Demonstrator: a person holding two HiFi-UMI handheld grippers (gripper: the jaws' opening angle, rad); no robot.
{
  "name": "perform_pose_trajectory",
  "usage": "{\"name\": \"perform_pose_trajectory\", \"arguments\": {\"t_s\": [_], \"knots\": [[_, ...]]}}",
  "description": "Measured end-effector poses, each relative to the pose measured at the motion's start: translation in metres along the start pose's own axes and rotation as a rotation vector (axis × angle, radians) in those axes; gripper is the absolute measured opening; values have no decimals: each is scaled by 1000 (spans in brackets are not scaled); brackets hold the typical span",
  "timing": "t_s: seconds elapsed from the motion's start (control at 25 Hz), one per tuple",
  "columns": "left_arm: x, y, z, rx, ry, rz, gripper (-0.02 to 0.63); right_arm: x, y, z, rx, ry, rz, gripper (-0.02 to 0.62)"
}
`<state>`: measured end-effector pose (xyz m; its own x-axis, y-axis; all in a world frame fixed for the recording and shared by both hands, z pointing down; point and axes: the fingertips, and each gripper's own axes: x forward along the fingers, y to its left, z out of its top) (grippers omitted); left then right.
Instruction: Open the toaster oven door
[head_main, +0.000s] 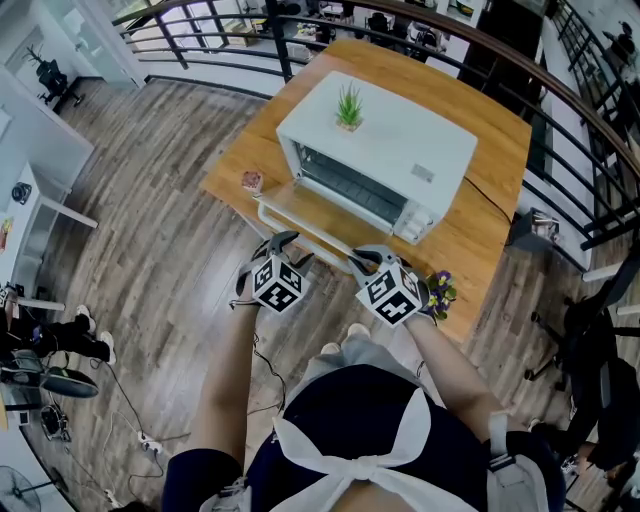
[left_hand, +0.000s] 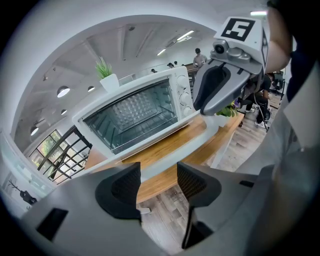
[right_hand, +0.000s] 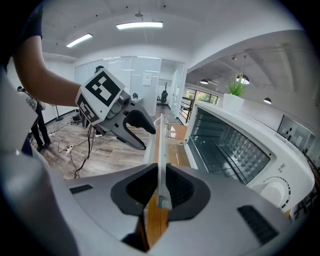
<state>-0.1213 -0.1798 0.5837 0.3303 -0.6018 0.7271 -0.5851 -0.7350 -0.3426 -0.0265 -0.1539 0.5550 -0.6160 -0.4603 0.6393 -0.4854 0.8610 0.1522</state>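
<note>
White metal toaster oven (head_main: 400, 150), its glass door (head_main: 300, 212) folded down flat. The right gripper (right_hand: 159, 187) pinches the door's slim white handle bar (right_hand: 160, 145), stiff, probably slippery. The left gripper (left_hand: 159, 180) gapes wide, empty, just short of the bar.

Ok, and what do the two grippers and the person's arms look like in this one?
The left gripper and right gripper match: grey moulded bodies, dark curved jaws with black ribbed pads, and a white cube printed with black square markers. The forearms are bare below short dark sleeves. The person wears a dark top with white tied straps.
</note>
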Motion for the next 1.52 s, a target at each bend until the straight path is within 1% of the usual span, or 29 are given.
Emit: {"name": "perform_pose_trajectory", "arguments": {"t_s": [1.08, 1.36, 1.52], "knots": [[6, -11, -19, -33, 14, -43, 227, 12, 19, -12, -70, 35, 14, 64], [6, -16, -25, -81, 5, -65, 228, 15, 28, -18, -107, 60, 12, 69], [7, -15, -28, -87, 8, -68, 227, 17, 29, -17, -120, 67, 4, 69]]}}
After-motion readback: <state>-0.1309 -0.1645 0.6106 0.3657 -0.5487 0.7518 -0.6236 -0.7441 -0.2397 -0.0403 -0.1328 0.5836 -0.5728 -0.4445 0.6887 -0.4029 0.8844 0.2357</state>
